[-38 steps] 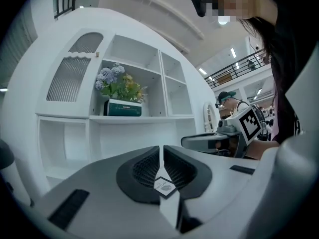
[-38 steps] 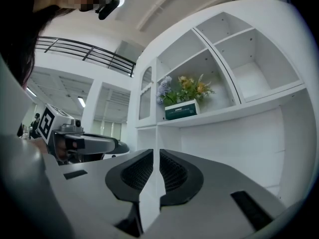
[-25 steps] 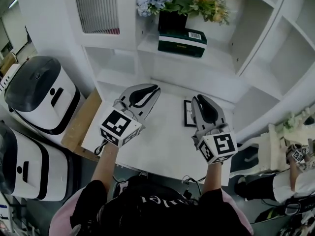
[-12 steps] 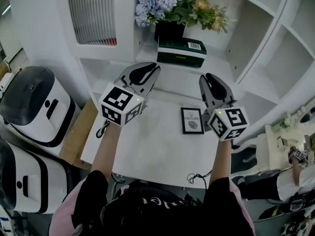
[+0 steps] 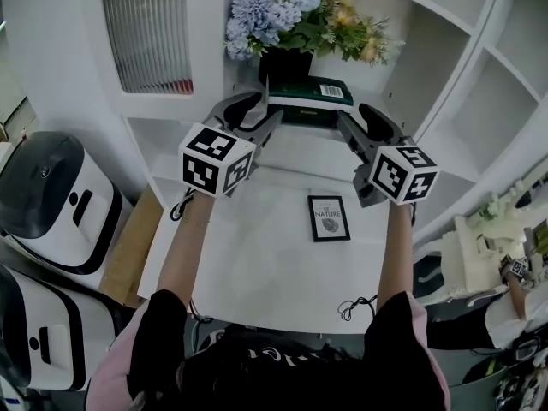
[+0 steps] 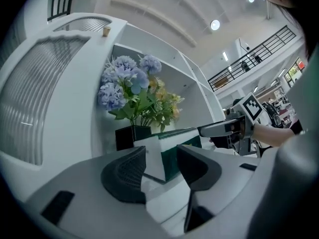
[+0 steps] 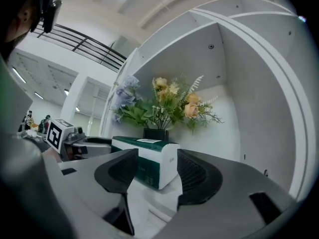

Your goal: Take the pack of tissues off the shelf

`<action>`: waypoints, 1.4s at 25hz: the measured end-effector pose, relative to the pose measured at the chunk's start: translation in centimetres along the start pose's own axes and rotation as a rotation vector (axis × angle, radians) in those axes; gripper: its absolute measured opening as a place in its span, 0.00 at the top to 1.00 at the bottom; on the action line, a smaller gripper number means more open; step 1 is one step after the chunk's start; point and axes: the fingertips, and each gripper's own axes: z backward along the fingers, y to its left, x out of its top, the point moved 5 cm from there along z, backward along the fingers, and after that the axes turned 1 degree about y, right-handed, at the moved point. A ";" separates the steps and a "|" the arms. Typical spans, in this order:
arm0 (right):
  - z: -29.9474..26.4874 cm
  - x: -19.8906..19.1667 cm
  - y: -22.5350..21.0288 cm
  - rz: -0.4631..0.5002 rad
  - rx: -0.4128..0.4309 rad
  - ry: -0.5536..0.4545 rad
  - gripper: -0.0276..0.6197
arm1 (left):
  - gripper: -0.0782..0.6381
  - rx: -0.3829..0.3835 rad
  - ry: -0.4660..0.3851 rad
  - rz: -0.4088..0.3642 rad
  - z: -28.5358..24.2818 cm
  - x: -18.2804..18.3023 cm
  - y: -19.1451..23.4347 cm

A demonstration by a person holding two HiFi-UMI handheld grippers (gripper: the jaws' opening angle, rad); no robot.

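Flower bouquet (image 5: 291,15) in black vase (image 5: 285,62); framed card (image 5: 329,218) flat on white table (image 5: 248,264)

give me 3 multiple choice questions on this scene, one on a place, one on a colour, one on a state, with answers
1. Where is the pack of tissues?
A) on the shelf, in front of the black vase
B) on the floor
C) in a drawer

2. What colours is the pack?
A) red and yellow
B) green and white
C) all black

3. How do the jaws of the left tool and right tool stand?
A) apart, off the pack
B) clamped on the pack
C) shut, empty

Answers:
1 A: it lies on the shelf board by the vase.
2 B: green top, white end.
3 A: both tools' jaws have just been opening and stand apart; the pack shows in each gap, no pad on it.
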 end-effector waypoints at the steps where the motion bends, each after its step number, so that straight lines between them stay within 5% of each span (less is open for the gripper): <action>1: -0.2 0.2 -0.1 -0.010 0.012 0.006 0.59 | 0.63 0.000 -0.002 -0.004 -0.1 0.2 0.1; 5: -1.0 0.6 -0.4 0.009 0.020 0.051 0.58 | 0.59 -0.024 0.007 0.005 -1.1 0.8 0.4; 13: -2.3 0.1 0.2 0.098 0.007 0.147 0.58 | 0.58 -0.073 0.023 0.145 -2.5 0.5 0.3; 21: -0.6 -0.2 1.3 0.135 -0.047 0.068 0.59 | 0.58 -0.037 0.064 0.012 -1.3 0.6 -1.3; 35: 8.1 -1.1 6.8 0.161 -0.026 -0.039 0.60 | 0.58 0.010 -0.017 -0.018 6.6 1.3 -8.5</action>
